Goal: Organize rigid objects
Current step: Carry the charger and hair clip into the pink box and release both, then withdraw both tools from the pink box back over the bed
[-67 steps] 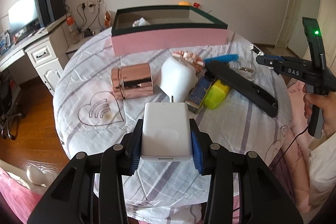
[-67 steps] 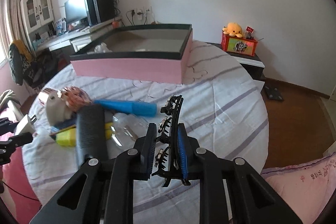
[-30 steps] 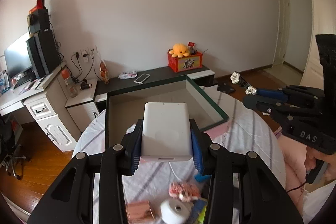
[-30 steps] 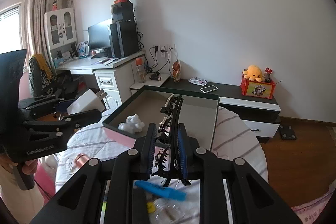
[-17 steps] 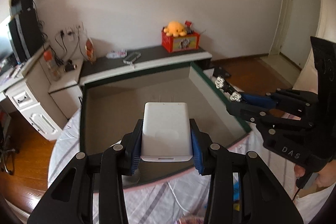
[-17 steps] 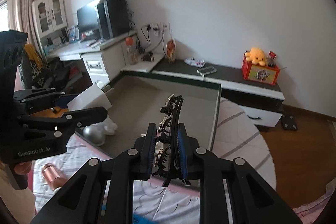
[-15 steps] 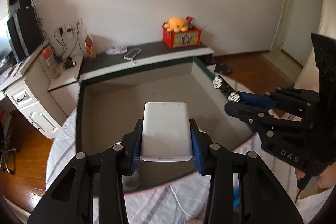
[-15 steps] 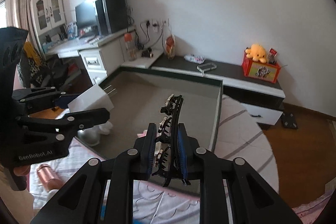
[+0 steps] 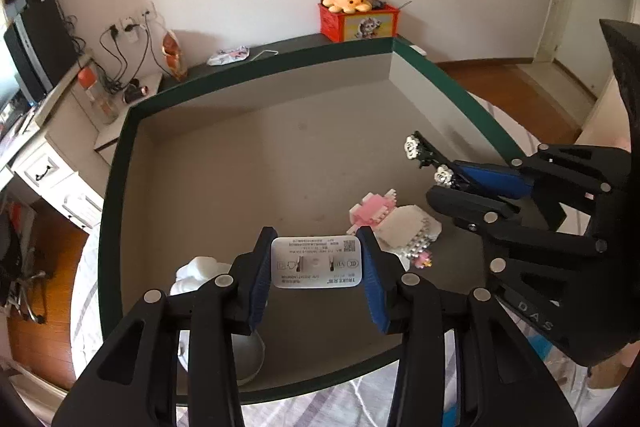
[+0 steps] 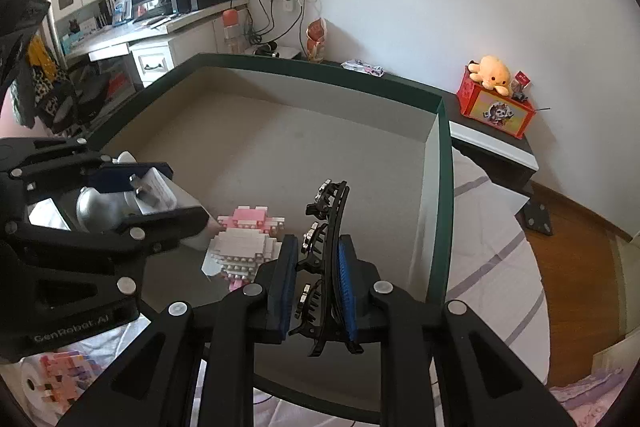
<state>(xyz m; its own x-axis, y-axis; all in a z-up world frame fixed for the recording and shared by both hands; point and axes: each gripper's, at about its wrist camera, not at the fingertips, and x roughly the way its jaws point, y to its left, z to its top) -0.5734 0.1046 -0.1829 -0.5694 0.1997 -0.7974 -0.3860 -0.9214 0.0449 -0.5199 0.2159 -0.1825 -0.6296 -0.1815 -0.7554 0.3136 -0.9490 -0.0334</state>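
**Left wrist view: both grippers loaded above the box, with a crowded landing area**

Left wrist view looks down into a large box with a dark green rim and a bare grey floor, which fills most of the space ahead of and below both grippers. The left gripper pinches a white charger flat between its blue pads, label side facing the camera, hanging above the near part of the box. Off to its right, the right gripper is pressed together on a black hair claw with small white flower studs, also above the box floor.

Just beyond and between the two grippers lies a pink and white brick model. Below and left of the left gripper sit a white figurine and a silver ball.

Likely risks: the charger, if let go from up here, may land on the brick model and knock bricks loose, or strike the ball and set it rolling. The two grippers are near each other, so they may collide if both descend together. The hair claw's teeth may snag on the pads at release.
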